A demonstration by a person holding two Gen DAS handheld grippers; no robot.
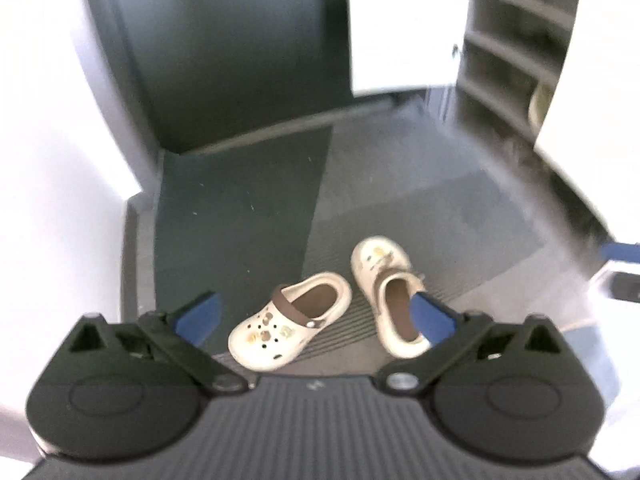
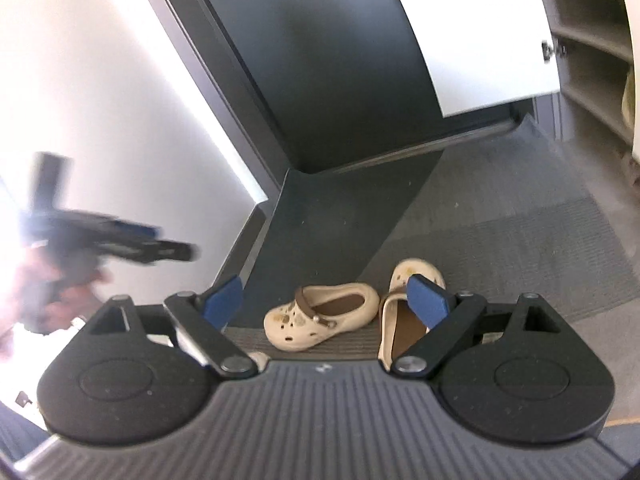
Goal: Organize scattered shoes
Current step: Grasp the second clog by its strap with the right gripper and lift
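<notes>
We hold both grippers above the floor, looking down at 2 cream clogs on a grey ribbed mat in front of a dark door. The left gripper (image 1: 316, 316) has its blue pads spread wide with nothing between them, and the right gripper (image 2: 324, 300) is spread wide and empty as well. The left clog (image 1: 290, 322) lies turned sideways, its toe toward us and its brown strap across the opening; the right clog (image 1: 386, 294) points away toward the door, its heel nearest us, and the 2 sit just beside each other at an angle. To the right an open cabinet of shelves (image 1: 516, 48) stands with its white door (image 2: 480, 36) swung out, and something pale rests on a lower shelf, too blurred to name. We judge that neither clog is gathered yet, so we are at the start of a pickup: choosing a shoe and coming down to it. The next move calls for lowering 1 gripper over a clog, setting the pads either side of its rim or heel wall, and pinching firmly enough that the soft foam does not slip. The shelves look like the likely place to set the pair.
</notes>
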